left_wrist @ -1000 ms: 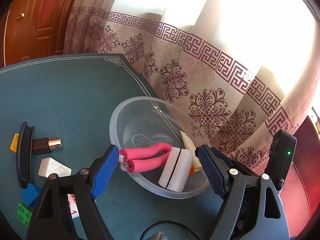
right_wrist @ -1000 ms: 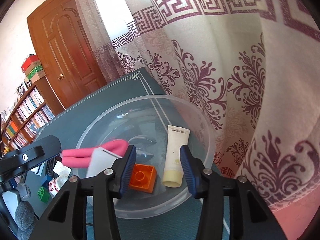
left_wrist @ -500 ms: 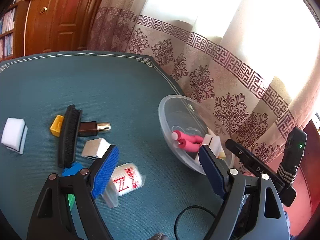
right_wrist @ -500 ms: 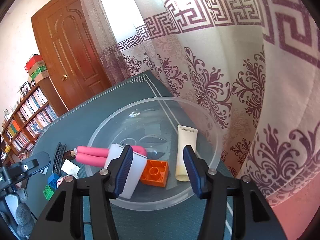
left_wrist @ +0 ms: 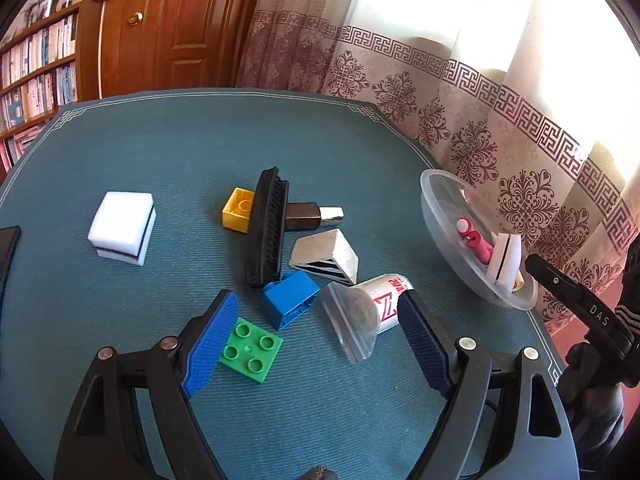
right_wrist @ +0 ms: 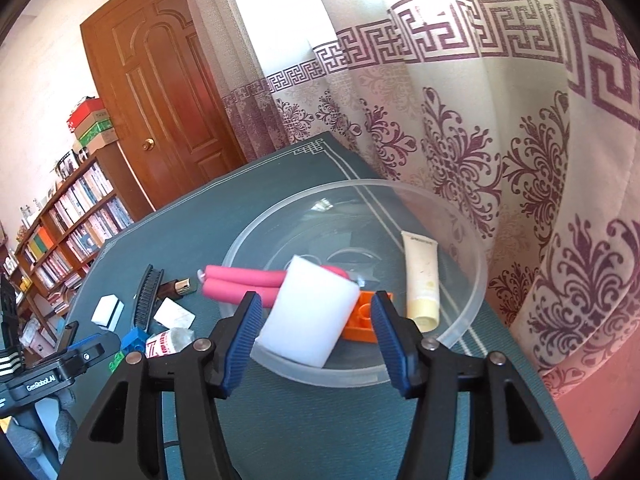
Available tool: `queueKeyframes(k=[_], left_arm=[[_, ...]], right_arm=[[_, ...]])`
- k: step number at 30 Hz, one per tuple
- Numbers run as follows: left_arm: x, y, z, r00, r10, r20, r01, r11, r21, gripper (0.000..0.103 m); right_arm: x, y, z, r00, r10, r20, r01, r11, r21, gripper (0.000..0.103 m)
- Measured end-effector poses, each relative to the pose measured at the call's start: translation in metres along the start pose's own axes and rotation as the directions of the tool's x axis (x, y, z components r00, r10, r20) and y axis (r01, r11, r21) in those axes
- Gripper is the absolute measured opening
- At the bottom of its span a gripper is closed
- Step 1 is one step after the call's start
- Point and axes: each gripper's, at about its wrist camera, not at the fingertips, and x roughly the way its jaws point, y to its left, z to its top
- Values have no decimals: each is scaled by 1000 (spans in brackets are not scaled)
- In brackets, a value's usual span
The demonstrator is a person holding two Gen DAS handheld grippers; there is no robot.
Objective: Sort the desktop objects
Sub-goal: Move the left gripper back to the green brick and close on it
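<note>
My left gripper (left_wrist: 316, 318) hangs open over loose items on the teal table: a green brick (left_wrist: 248, 346), a blue brick (left_wrist: 290, 298) and a bagged white cup (left_wrist: 372, 308) lie between its fingers, untouched. A black brush (left_wrist: 266, 228), yellow brick (left_wrist: 238, 214), brown bottle (left_wrist: 312, 216), white wedge box (left_wrist: 326, 256) and white sponge (left_wrist: 122, 228) lie further off. My right gripper (right_wrist: 316, 312) faces the clear bowl (right_wrist: 478, 264), its jaws opening and pressing on nothing. Inside the bowl lie a white sponge (right_wrist: 310, 316), pink handles (right_wrist: 244, 284), an orange brick (right_wrist: 362, 320) and a cream tube (right_wrist: 420, 276).
A patterned curtain (right_wrist: 480, 128) hangs right behind the bowl at the table's far edge. A wooden door (left_wrist: 180, 24) and bookshelves (left_wrist: 36, 64) stand beyond the table. A dark flat object (left_wrist: 8, 248) sits at the left table edge.
My left gripper has swung left, away from the bowl, and now hovers over the loose items. The right gripper's jaws have widened and it has drawn back a little from the bowl.
</note>
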Motion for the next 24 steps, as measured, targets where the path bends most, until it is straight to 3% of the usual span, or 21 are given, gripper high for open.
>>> queueKeyframes(k=[10,20,24], left_arm=[[2,21,-12,999,32,-34,-32,999,-14,85],[18,24,-21,994,65,-83,-63,997,34,84],[23,26,-22,993,63,-98,-59,997,43,68]], right_arm=[[-4,25,-11,999,42,-11,-42,999,-31,61],[0,60,-27,994,98,-58,-103,990,-93,61],[3,72,-33,990,116,-80,-125,986,-113,61]])
